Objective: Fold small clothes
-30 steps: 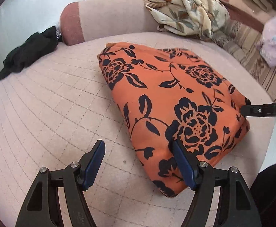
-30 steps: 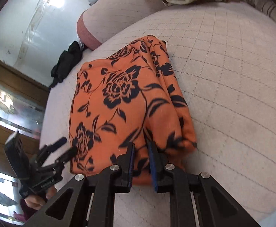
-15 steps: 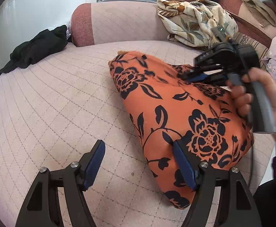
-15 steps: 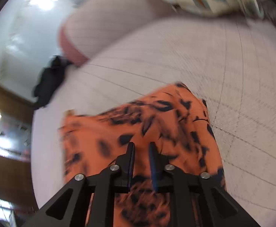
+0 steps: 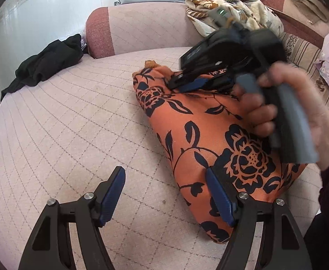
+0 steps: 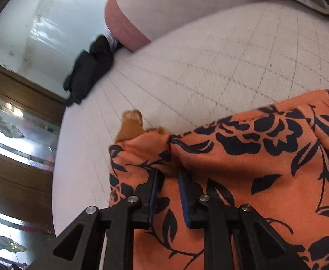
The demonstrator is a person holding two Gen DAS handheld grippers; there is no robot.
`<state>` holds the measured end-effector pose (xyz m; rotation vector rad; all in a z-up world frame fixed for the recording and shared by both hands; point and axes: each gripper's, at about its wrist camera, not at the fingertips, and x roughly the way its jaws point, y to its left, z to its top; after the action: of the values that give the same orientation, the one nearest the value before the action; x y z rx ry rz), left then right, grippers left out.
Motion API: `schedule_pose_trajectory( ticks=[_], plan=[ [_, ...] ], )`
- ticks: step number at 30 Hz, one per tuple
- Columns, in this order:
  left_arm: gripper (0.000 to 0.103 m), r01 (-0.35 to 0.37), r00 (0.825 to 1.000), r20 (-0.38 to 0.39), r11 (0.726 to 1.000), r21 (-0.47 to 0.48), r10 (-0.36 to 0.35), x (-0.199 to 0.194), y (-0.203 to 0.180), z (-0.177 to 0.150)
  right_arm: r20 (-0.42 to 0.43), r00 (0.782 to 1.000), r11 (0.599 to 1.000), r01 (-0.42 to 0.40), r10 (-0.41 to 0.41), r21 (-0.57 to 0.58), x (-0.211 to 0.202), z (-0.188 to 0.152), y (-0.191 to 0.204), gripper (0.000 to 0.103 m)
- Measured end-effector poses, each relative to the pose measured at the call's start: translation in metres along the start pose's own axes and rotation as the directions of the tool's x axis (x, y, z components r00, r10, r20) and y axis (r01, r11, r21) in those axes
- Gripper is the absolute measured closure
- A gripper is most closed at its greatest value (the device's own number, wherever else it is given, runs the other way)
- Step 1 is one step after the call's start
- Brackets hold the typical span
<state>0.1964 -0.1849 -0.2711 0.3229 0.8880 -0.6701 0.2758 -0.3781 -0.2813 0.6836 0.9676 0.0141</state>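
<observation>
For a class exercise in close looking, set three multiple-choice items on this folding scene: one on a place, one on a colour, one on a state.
1. Where does the crumpled black garment lie?
A. at the quilted pink cushion's far left edge
B. on the orange garment
C. between the left gripper's fingers

2. What colour is the flower print on the folded orange fabric garment?
A. white
B. dark navy-black
C. green

3. How does the left gripper stand?
A. clamped on cloth
B. open, holding nothing
C. out of view

Answers: 1 A, it sits beside the backrest end; 2 B, dark roses on orange; 3 B, its blue pads stand wide apart.

Pink quilted sofa [image 5: 51,135], pale glossy wall [image 5: 40,11] (daylight glare), wood-framed glass [image 6: 11,121].
</observation>
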Motion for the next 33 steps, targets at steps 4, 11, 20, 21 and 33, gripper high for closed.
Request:
schedule_pose_trajectory(
  ticks=[4, 11, 20, 21, 33],
  plan=[
    [0.027, -0.016, 1.0, 0.001, 1.0, 0.001, 0.016, -0.002, -0.002, 0.001, 0.044, 0.998, 0.999, 0.042, -0.041, -0.019, -0.045, -0.01, 0.007, 0.081],
    [0.027, -0.046, 0.999, 0.008, 0.999, 0.004, 0.046, -0.004, -0.005, 0.0, 0.157, 0.96, 0.97, 0.241, -0.234, -0.03, -0.13, -0.065, -0.01, 0.081],
    [0.024, -0.057, 0.998, 0.015, 0.998, 0.0, 0.057, 0.003, -0.002, -0.003, 0.142, 0.953, 0.963, 0.264, -0.269, 0.054, -0.161, -0.139, -0.07, 0.079],
    [0.022, -0.059, 0.998, 0.014, 0.998, -0.002, 0.059, 0.003, -0.001, -0.003, 0.139, 0.955, 0.965, 0.254, -0.261, 0.065, -0.164, -0.141, -0.073, 0.079],
    [0.017, -0.112, 0.994, 0.01, 0.993, -0.025, 0.113, -0.001, 0.006, 0.003, 0.182, 0.933, 0.95, 0.309, -0.311, 0.041, -0.159, -0.15, -0.06, 0.08]
  ],
)
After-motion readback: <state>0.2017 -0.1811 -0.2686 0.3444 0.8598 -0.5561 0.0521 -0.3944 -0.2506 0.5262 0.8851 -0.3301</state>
